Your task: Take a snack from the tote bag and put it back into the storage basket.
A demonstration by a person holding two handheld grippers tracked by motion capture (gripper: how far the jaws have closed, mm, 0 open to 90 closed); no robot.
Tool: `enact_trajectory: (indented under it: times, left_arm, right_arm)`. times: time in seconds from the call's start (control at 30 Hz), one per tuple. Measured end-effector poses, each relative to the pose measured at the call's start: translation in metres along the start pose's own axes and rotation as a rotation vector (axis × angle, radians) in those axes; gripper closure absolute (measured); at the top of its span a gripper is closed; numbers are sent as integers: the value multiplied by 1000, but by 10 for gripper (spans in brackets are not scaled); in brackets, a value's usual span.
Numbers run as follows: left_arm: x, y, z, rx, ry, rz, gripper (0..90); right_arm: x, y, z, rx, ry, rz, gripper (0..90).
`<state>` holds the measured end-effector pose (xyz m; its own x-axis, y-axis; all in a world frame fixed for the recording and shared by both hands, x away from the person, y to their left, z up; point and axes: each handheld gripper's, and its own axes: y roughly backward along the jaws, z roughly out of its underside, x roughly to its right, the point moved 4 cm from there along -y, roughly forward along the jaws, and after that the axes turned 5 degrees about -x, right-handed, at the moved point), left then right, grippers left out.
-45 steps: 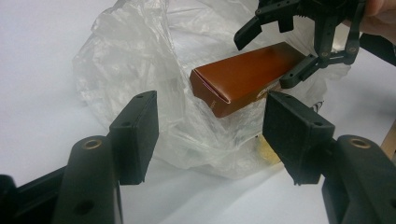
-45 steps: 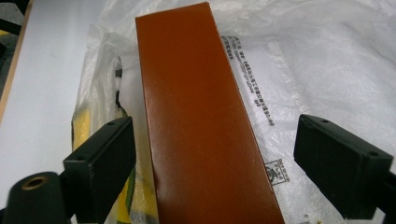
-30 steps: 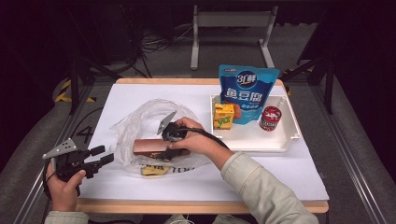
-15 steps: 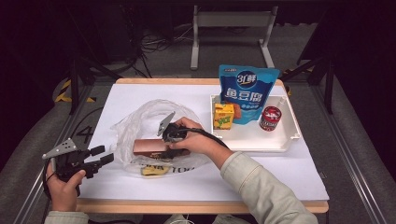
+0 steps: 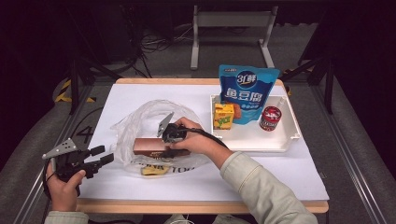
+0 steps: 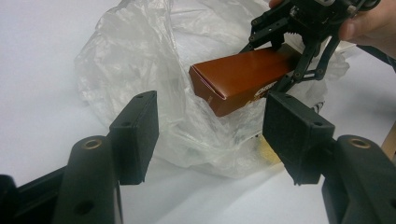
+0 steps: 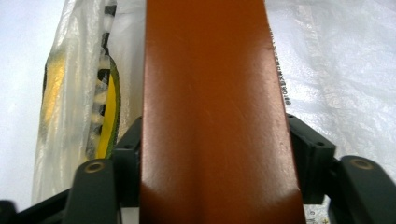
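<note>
the brown box point(image 7: 212, 116) is running off the top and bottom edges of the right gripper view, covering most of both jaws. a yellow packet point(image 5: 154, 170) is lying blurred behind the plastic bag point(image 5: 135, 121), its print staying unreadable

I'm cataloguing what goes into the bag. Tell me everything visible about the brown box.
The brown box is long and rectangular, glossy reddish-brown card with a folded end flap and a small printed label low on one side. It lies level, its far end pointing toward the left gripper, on the crumpled clear plastic bag on the white table. The right gripper straddles its near end; its jaws have just been closing and sit against both long sides.
</note>
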<state>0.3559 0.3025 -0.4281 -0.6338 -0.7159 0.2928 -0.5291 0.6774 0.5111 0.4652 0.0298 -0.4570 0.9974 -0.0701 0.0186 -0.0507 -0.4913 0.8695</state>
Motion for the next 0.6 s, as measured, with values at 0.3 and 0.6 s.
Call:
enact_trajectory:
  times: [0.3, 0.6]
  left_arm:
    - [0, 0, 0, -1, 1, 0, 369]
    - [1, 0, 0, -1, 1, 1, 369]
  right_arm:
    - [0, 7, -3, 33, -13, 19, 424]
    - [-1, 23, -13, 78, -20, 22, 423]
